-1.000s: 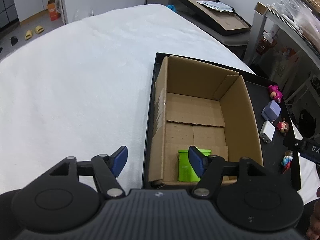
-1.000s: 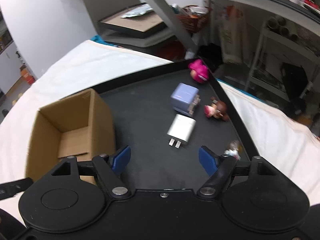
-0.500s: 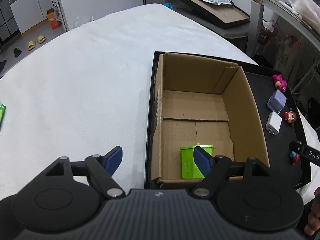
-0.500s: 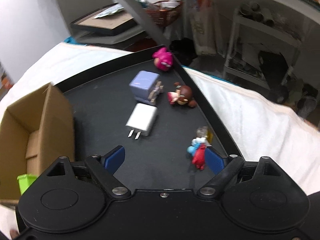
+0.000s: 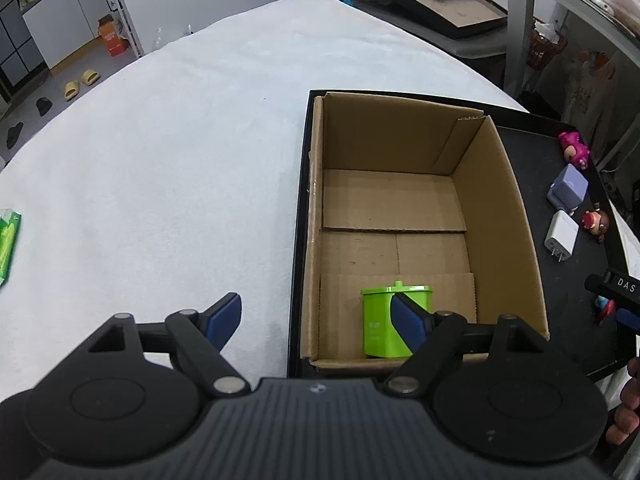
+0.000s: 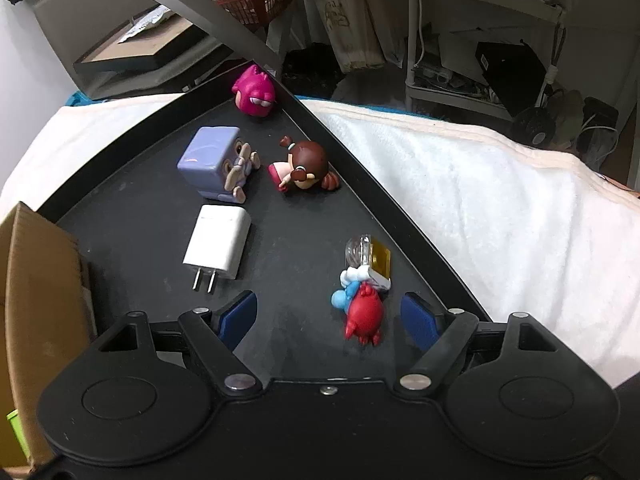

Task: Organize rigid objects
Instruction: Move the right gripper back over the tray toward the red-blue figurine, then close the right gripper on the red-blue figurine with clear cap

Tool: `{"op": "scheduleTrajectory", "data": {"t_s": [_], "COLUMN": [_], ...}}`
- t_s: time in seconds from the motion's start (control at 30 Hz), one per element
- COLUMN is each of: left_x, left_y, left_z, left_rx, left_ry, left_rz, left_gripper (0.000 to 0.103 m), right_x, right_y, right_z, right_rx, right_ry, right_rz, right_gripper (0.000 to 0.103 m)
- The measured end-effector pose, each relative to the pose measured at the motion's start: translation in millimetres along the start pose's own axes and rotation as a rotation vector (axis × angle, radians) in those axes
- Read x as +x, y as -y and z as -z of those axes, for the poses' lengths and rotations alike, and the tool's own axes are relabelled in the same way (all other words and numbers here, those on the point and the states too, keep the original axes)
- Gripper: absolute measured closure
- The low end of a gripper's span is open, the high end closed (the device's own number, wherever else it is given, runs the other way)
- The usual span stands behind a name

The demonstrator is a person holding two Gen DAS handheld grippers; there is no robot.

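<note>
Right wrist view: right gripper (image 6: pixel 330 316) spread wide, low over the tray (image 6: pixel 132 152), empty.
A red-blue figure (image 6: pixel 360 304) lies between its fingers; left gripper (image 5: pixel 320 316) gapes empty above the box (image 5: pixel 516 216) holding a green tin (image 5: pixel 380 320).

"DAS" on right gripper (image 5: pixel 618 294)
</note>
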State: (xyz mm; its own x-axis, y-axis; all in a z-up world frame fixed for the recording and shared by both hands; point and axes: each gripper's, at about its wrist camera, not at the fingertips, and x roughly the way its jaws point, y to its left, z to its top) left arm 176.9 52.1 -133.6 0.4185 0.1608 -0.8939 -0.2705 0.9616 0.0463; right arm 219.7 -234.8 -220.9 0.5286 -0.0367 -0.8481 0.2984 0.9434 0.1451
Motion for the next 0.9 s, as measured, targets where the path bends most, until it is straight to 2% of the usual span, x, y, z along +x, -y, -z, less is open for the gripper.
{"op": "scheduleTrajectory", "data": {"t_s": [0.17,0.2,0.27,0.33,0.43,0.67,0.9], "left_x": [3,3,3,3,2,0,-1], "left_y": [3,3,3,4,4,-3,-11], "left_z": [-1,-2,-2,-2,-2,-1,-1], "left_rx": [0.004,0.004,0.003,0.006,0.005,-0.015,-0.047], "left_ry": [-0.010,-0.011,-0.013,-0.013,-0.012,-0.006,-0.002], "left_rz": [-0.020,-0.022,-0.025,-0.026,-0.024,0.002,0.035], "left_gripper": [0.023,0.023,0.023,0.023,0.023,0.023,0.023], "right_x": [9,9,9,8,6,-12,-29], "right_y": [1,0,-2,-2,0,-3,-15], "right_z": [-1,-1,0,0,-1,-2,-6], "right_rx": [-0.001,-0.007,-0.026,-0.027,-0.014,-0.026,-0.082], "right_ry": [-0.041,-0.035,-0.033,-0.039,-0.045,0.009,0.038], "right_rz": [0.005,0.007,-0.002,-0.025,-0.058,-0.102,-0.102], "right_gripper": [0.054,0.057,0.076,0.082,0.083,0.083,0.083]}}
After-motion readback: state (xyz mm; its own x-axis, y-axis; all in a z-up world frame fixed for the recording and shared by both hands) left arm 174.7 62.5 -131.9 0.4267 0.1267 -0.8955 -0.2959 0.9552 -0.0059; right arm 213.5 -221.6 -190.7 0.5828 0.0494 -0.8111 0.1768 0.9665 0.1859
